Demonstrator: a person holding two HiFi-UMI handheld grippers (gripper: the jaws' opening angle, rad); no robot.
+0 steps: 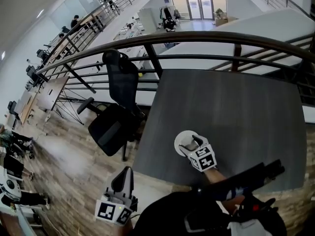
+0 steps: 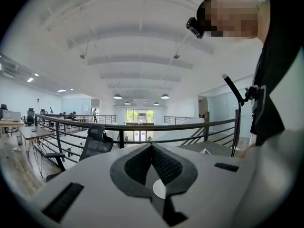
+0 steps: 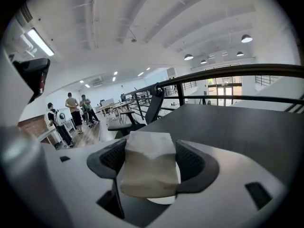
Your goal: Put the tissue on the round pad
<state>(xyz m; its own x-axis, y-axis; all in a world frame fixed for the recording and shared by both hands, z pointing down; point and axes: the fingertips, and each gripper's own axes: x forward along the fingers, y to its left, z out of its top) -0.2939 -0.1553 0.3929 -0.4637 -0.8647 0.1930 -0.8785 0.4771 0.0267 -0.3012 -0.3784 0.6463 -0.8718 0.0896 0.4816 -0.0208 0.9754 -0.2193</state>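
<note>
The white round pad (image 1: 181, 140) lies near the front left corner of the dark grey table (image 1: 231, 112). My right gripper (image 1: 193, 142) is right over the pad and covers part of it. In the right gripper view, this gripper (image 3: 151, 147) is shut on a folded white tissue (image 3: 148, 171) that fills the gap between the jaws and sticks out past them. The pad itself cannot be made out in that view. My left gripper (image 1: 125, 175) hangs off the table, below its front left corner. It is shut with nothing in it (image 2: 152, 147).
A black office chair (image 1: 115, 107) stands beside the table's left edge. A dark curved railing (image 1: 197, 37) runs behind the table. Wooden floor (image 1: 64, 156) lies to the left. Some people (image 3: 71, 110) stand far off in the right gripper view.
</note>
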